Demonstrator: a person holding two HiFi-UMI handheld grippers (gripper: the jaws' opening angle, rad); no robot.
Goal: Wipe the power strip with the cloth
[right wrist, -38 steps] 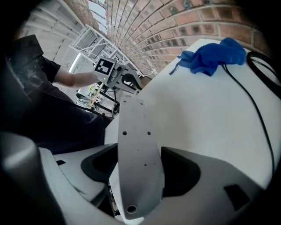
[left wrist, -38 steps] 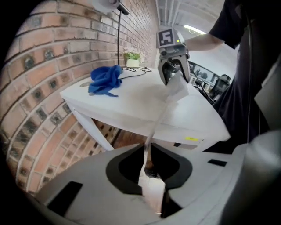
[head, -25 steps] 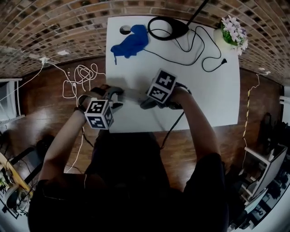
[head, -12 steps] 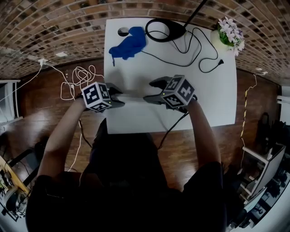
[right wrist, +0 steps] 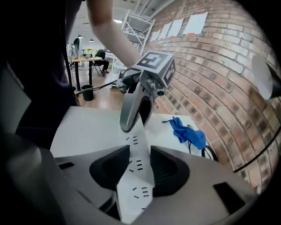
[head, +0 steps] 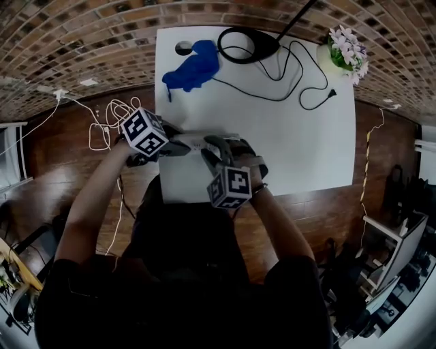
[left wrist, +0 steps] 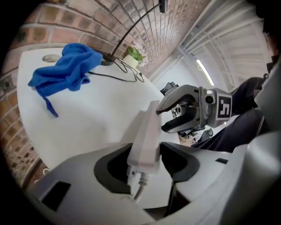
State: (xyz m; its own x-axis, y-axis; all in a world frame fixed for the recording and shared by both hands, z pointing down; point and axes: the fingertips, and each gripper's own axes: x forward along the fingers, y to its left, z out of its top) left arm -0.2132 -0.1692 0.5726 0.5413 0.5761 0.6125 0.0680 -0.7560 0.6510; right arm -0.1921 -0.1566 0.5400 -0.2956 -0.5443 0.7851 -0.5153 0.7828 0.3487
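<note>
power strip (right wrist: 137,176) – near end cut off below | black pole (head: 298,18) – top cut off

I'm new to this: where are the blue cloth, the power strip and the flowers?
blue cloth (head: 194,68), head view, its bunched middle.
power strip (right wrist: 137,176), right gripper view, its socket face.
flowers (head: 349,46), head view, the blossoms.

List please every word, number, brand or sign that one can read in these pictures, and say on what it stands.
There is no readable text in any view.
The left marker cube and the right marker cube bear black-and-white square patterns, not letters or numbers.
The power strip shows only socket slots; no print or brand shows on it.
</note>
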